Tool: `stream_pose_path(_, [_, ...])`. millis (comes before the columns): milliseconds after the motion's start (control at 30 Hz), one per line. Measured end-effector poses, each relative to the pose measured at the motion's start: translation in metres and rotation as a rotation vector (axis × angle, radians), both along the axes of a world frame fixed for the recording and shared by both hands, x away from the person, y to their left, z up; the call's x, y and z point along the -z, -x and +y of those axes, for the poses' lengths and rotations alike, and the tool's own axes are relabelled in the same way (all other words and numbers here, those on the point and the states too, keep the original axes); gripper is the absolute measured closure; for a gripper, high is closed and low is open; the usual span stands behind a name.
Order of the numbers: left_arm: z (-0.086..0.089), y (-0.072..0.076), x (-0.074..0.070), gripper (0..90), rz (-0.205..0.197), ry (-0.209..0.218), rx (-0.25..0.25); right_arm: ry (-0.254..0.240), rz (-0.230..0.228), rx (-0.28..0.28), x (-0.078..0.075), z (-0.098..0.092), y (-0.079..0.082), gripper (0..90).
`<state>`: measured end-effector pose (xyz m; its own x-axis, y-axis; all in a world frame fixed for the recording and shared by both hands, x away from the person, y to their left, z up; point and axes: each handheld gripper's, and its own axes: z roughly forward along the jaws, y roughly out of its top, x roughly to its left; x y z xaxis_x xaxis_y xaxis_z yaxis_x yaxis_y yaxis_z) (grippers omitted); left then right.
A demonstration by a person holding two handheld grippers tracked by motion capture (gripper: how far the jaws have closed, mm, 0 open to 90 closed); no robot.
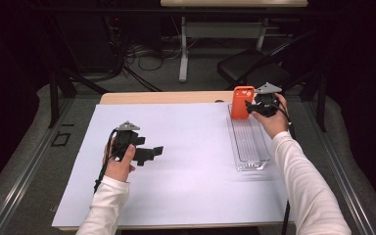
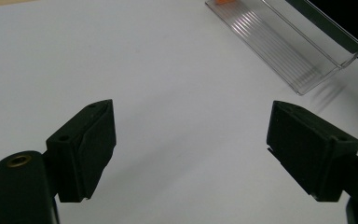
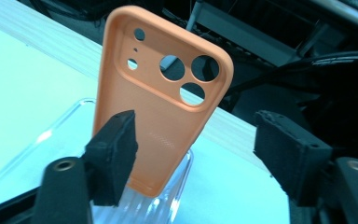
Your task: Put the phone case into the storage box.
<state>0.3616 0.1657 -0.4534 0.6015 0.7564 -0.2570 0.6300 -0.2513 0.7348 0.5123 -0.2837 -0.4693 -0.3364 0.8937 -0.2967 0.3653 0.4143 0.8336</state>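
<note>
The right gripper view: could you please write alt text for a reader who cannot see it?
An orange phone case stands upright at the end of a clear tray, its camera holes at the top. The right gripper is open, with the case between its black fingers. Neither pad visibly presses on it.

Wooden tabletop carrying white sheet covering most of it, far edge showing bare. Clear plastic tray lying on sheet near right edge, running lengthwise toward far right corner.
</note>
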Motion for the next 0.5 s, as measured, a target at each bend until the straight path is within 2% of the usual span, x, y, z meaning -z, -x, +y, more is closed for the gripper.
stream_pose_path(100, [0.002, -0.001, 0.0, 16.2, 0.002, 0.009, 0.003, -0.044, 0.029, -0.016, -0.004, 0.0, 0.002, 26.5])
stream_pose_path(233, [0.006, -0.003, 0.0, 16.2, 0.008, 0.02, -0.007, -0.103, 0.046, -0.001, -0.011, 0.003, 0.004, 25.5])
stream_pose_path(333, [0.008, -0.004, -0.001, 16.2, 0.004, 0.032, -0.007, -0.144, 0.074, -0.003, -0.014, 0.007, 0.006, 20.9])
stream_pose_path(500, [0.01, -0.004, -0.002, 16.2, -0.002, 0.041, -0.009, -0.179, 0.112, -0.017, -0.017, 0.011, 0.008, 15.7])
